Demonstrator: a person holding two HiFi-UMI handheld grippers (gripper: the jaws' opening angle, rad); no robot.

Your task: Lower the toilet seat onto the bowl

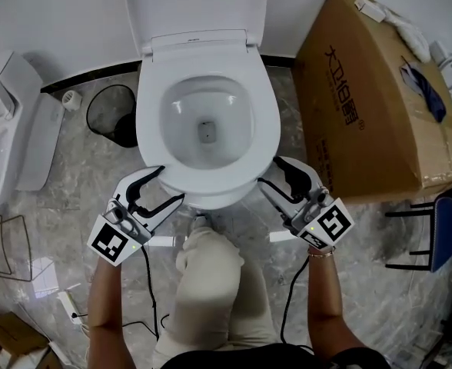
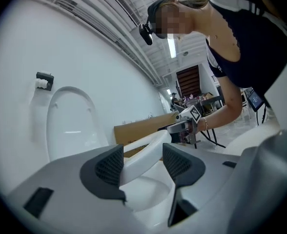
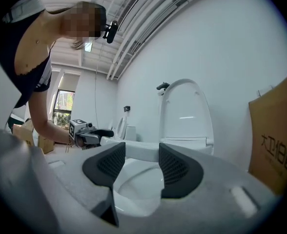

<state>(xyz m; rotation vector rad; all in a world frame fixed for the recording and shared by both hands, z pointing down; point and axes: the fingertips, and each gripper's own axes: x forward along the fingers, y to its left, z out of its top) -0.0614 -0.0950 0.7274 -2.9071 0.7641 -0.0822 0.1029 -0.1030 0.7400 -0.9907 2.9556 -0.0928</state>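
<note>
Head view: a white toilet stands at upper centre, its lid (image 1: 195,6) upright against the wall and its toilet seat (image 1: 151,114) lying low over the bowl (image 1: 207,125). Whether the seat rests on the rim cannot be told. The left tool (image 1: 171,184) meets the front of the seat at lower left, and the right tool (image 1: 268,172) meets it at lower right. Each tool carries a cube with square markers at its near end. The person's trouser leg (image 1: 211,283) fills the bottom centre.

Left gripper view: the two dark pads stand partly apart with the seat's white ring between them, clamped. The right tool shows beyond, at the far side of the ring.

Right gripper view: the pads likewise close on the seat's edge, with the bowl's hollow below them and the raised lid behind at centre right.

Surroundings, head view: a cardboard box (image 1: 372,98) lies at upper right, just beside the toilet. A black mesh waste bin (image 1: 112,114) stands at the bowl's left. A second toilet (image 1: 11,129) occupies the left edge. A blue chair (image 1: 441,233) is at the right edge, on the grey marbled floor (image 1: 80,198).
</note>
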